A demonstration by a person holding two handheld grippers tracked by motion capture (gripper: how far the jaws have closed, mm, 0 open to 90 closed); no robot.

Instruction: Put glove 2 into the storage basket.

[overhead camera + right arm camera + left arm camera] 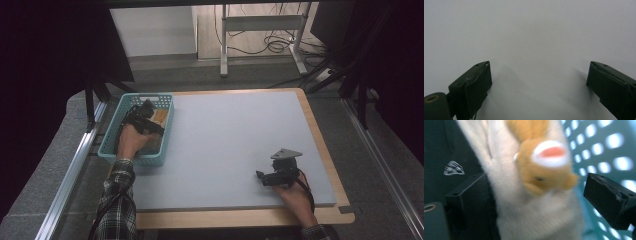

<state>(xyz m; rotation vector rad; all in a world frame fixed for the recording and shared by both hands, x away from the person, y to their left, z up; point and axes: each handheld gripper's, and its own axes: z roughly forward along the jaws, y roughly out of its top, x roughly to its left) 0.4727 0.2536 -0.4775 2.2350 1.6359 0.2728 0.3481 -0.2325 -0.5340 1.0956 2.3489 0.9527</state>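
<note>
A plush toy (534, 202), cream with an orange-tan head and a pink-and-white patch, lies in the teal perforated basket (150, 96) at the table's left. In the high view its tan fabric (161, 117) shows beside my left gripper (144, 111), which reaches down into the basket. In the left gripper view the toy lies between the jaws of my left gripper (536, 180). The right jaw stands clear of it and the left jaw sits beside it, so the gripper is open. My right gripper (260, 176) rests low over the grey mat (531, 30) at the front right, open with nothing between its fingers.
A dark item with a white mark (454, 168) lies beside the toy, near the basket wall (604, 150). The grey mat (240, 135) covers the wooden table (320, 130). A metal stand (260, 30) and cables sit on the floor beyond. Rails run along both sides.
</note>
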